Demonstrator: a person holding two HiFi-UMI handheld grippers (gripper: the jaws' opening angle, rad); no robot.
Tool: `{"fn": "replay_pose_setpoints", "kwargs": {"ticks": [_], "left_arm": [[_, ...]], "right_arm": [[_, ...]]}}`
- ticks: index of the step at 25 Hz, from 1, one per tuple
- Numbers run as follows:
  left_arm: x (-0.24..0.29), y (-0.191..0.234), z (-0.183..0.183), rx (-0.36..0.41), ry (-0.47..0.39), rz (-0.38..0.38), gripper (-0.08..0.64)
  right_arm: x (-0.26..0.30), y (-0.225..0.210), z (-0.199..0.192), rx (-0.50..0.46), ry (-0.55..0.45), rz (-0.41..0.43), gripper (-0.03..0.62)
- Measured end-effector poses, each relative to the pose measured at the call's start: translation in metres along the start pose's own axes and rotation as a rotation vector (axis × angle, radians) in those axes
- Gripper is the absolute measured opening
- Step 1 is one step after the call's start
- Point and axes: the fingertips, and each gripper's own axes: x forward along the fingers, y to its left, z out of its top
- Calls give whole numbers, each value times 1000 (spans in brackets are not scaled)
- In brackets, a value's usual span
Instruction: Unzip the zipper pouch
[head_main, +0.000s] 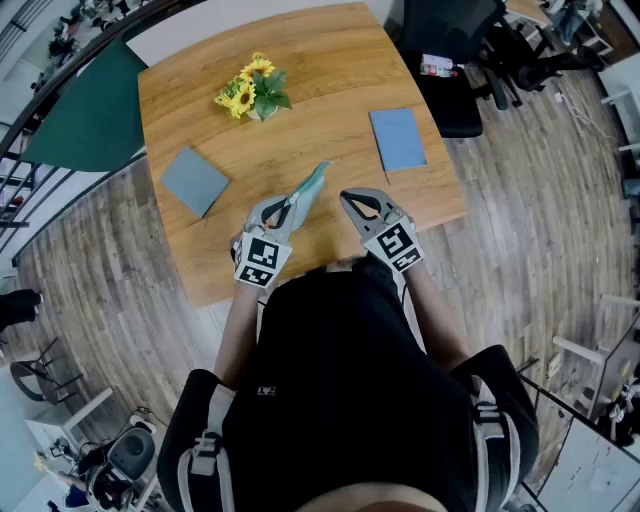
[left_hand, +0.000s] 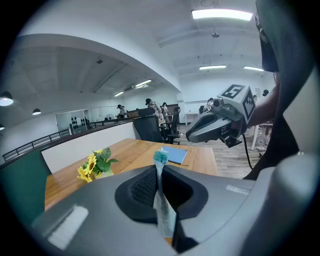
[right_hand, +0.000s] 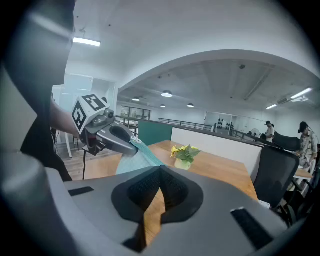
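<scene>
Above the wooden tabletop, the left tool clamps one end of the teal zipper pouch. The right tool is closed, empty and apart from it, so unzipping looks unstarted.

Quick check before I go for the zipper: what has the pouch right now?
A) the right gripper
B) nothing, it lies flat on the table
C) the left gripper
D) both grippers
C: the left gripper is shut on the teal pouch, while the right gripper is shut with nothing between its jaws.
</scene>
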Motion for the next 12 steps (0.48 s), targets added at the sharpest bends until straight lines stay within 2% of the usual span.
{"fn": "replay_pose_setpoints", "kwargs": {"ticks": [12], "left_arm": [[-5,-4,-4,-3,2,2,7]], "right_arm": [[0,6,-2,0,3,8,2]]}}
